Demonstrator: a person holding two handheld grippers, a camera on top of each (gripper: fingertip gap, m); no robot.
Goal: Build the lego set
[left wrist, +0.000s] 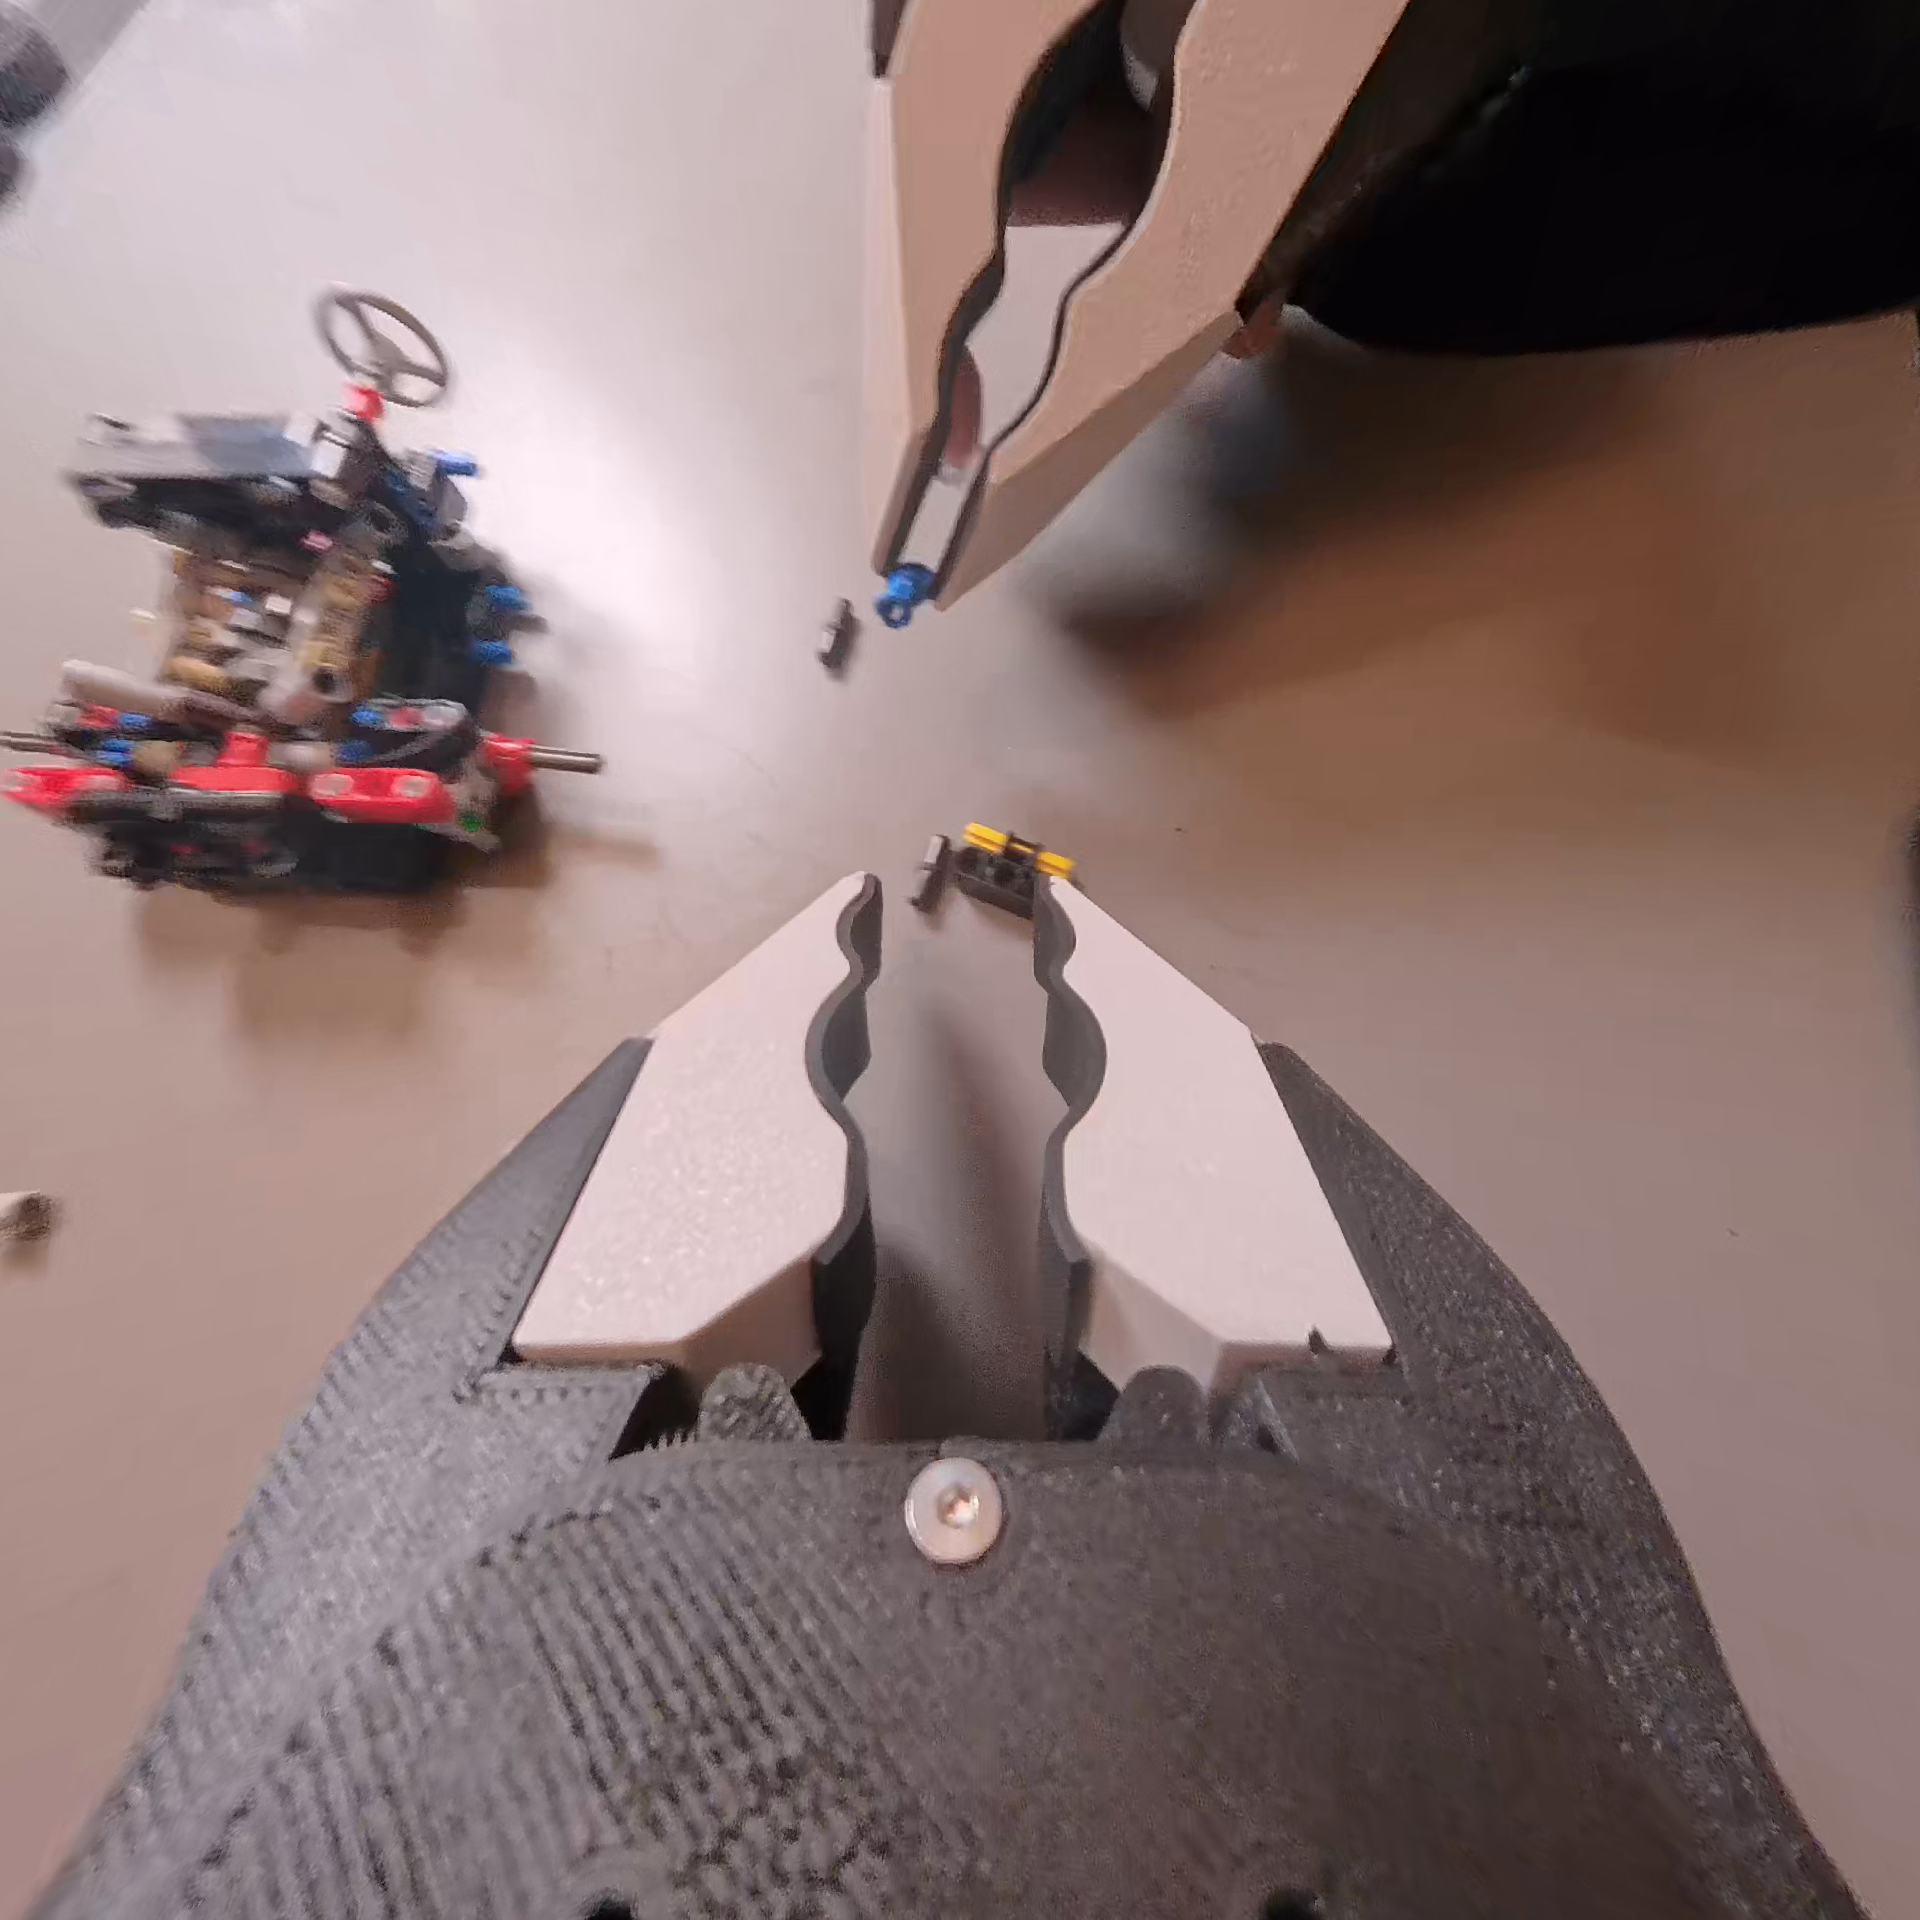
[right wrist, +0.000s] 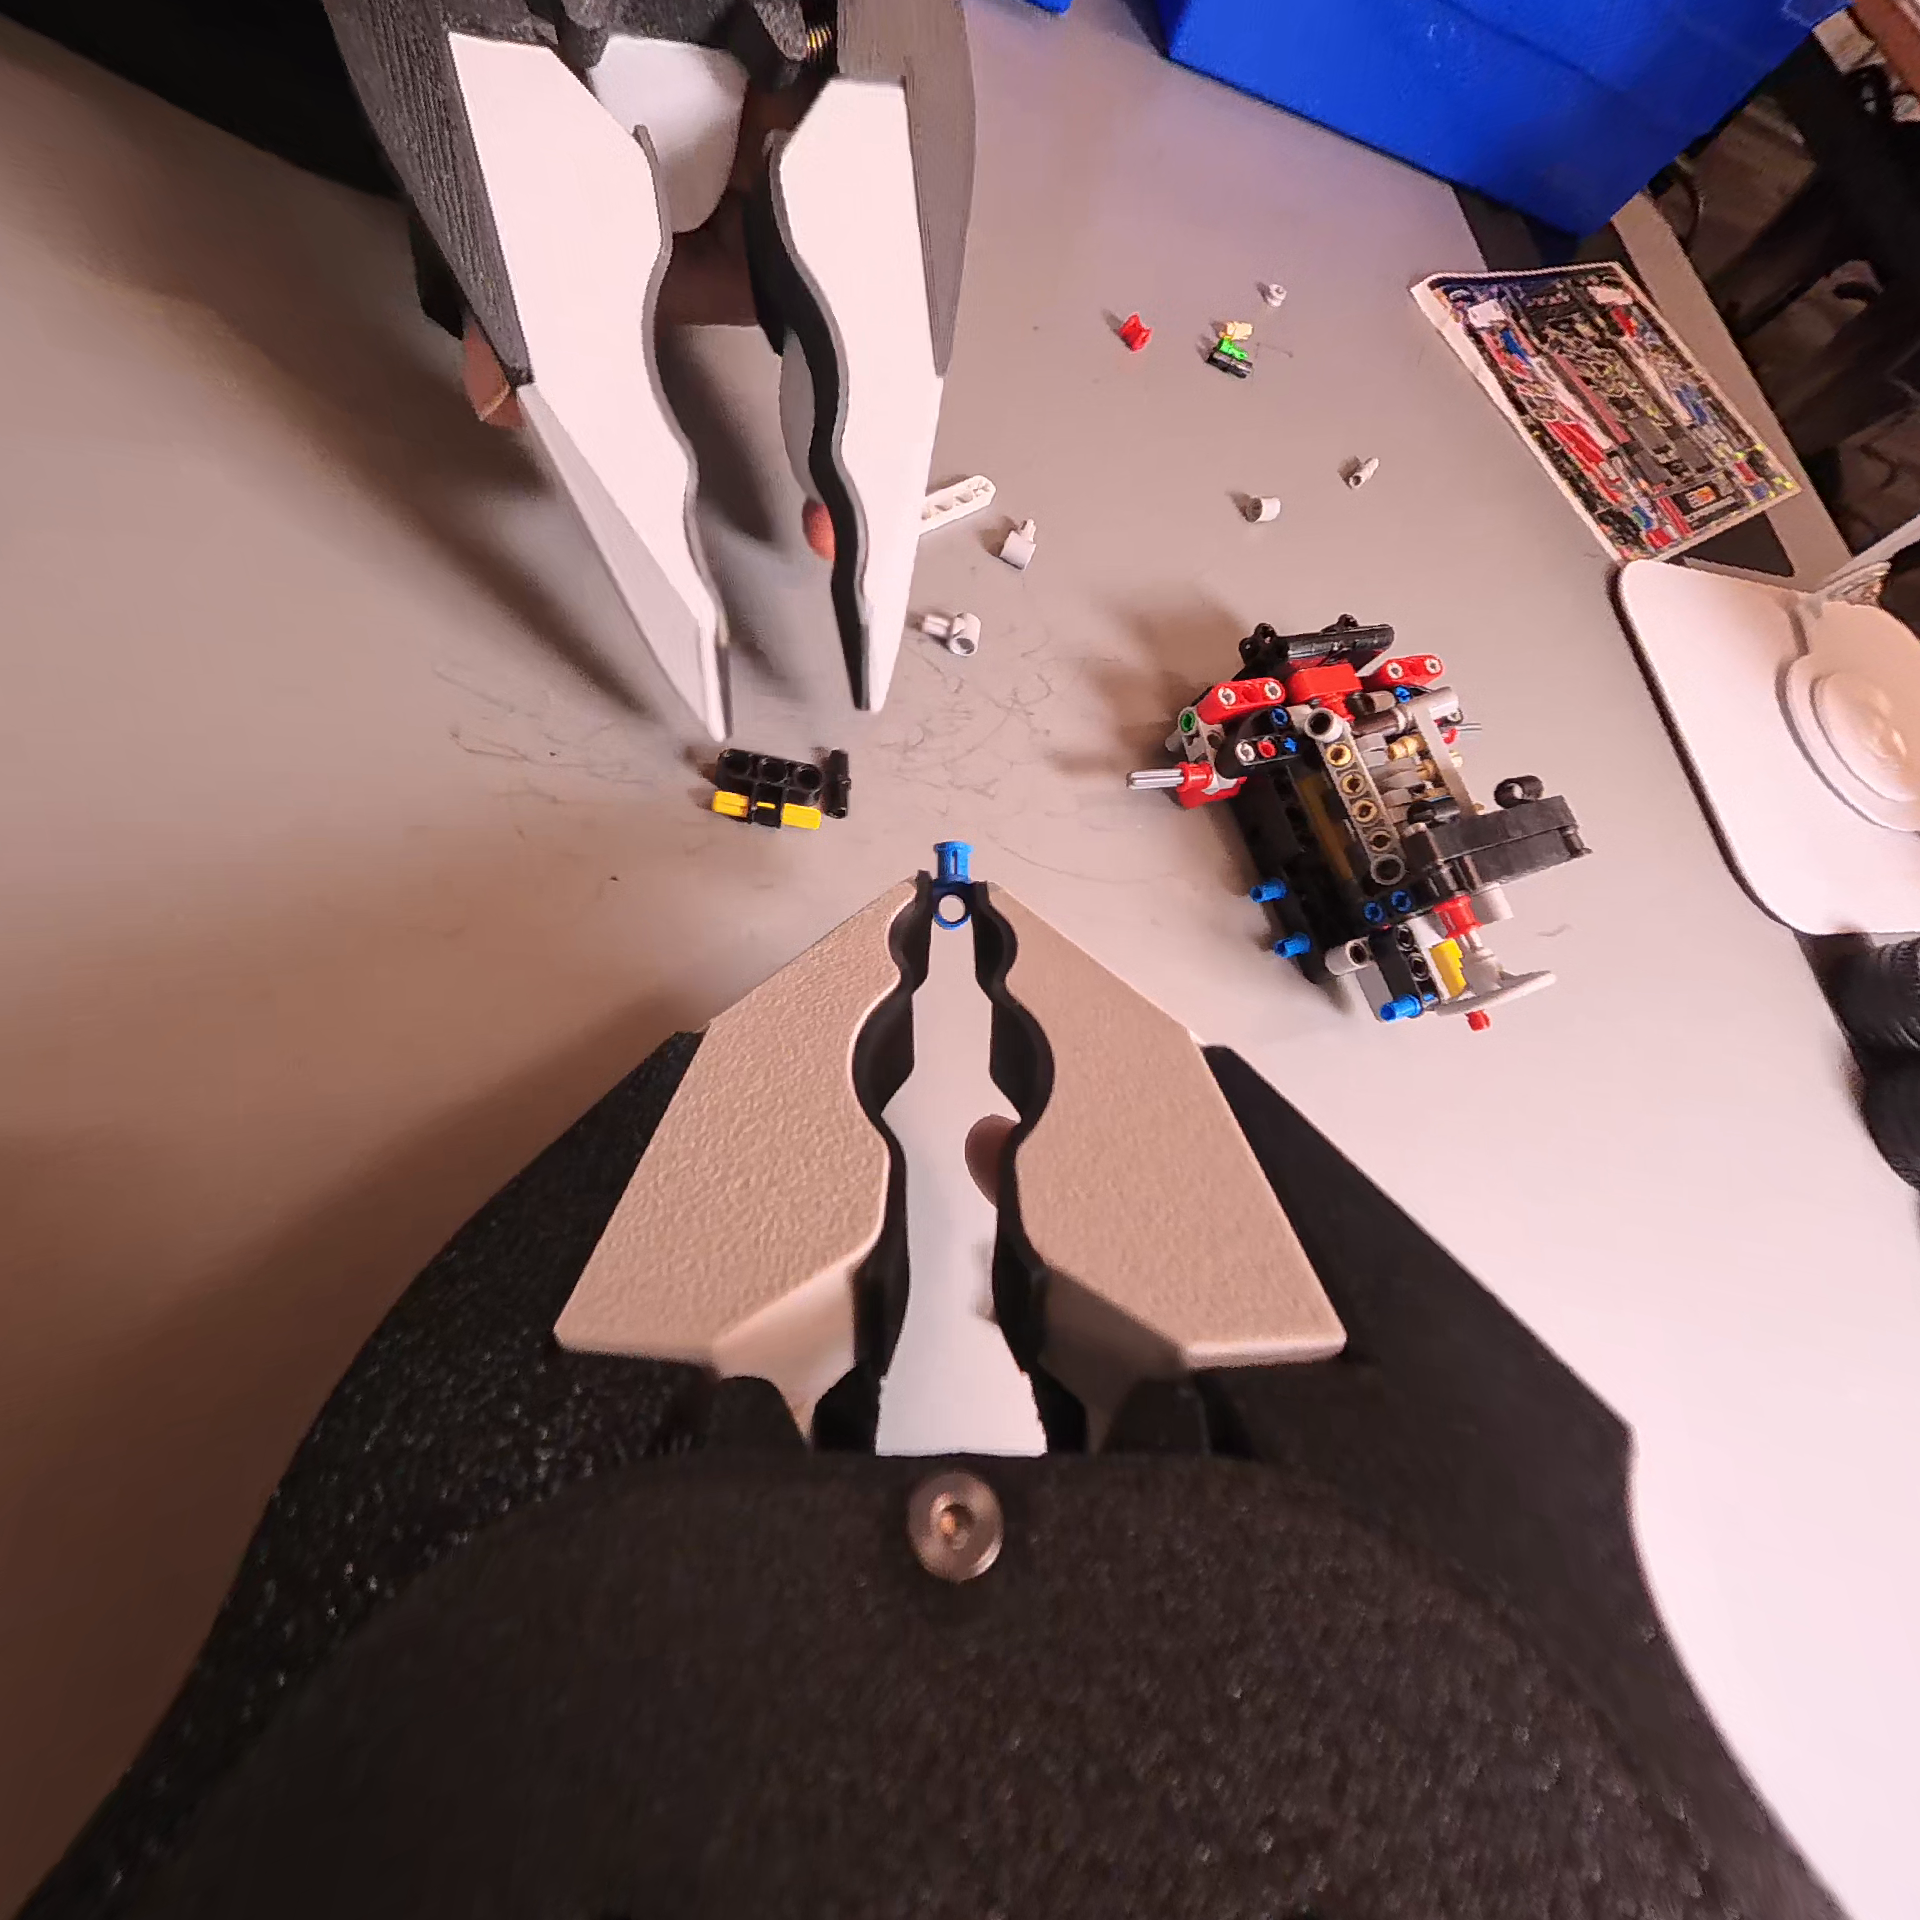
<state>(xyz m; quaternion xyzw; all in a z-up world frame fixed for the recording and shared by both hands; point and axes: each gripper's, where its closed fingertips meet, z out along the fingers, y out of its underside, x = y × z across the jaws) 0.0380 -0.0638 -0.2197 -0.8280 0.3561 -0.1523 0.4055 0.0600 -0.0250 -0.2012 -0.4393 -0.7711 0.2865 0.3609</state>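
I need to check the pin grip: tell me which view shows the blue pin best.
The right wrist view: the blue pin sits sharp and centred, pinched at the tips of the right tool. The left wrist view shows it only farther off, small and slightly blurred, at that same tool's tips.

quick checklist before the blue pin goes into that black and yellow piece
1. Blue pin held at the right hand-held gripper tips: ok.
2. Left hand-held gripper open and empty: ok.
3. Black and yellow piece steadied by the left hand-held gripper: not ok, it lies loose on the table.
4. Short black pin close beside the piece, maybe in the way: cannot tell.
5. Pin lined up with a hole: cannot tell.
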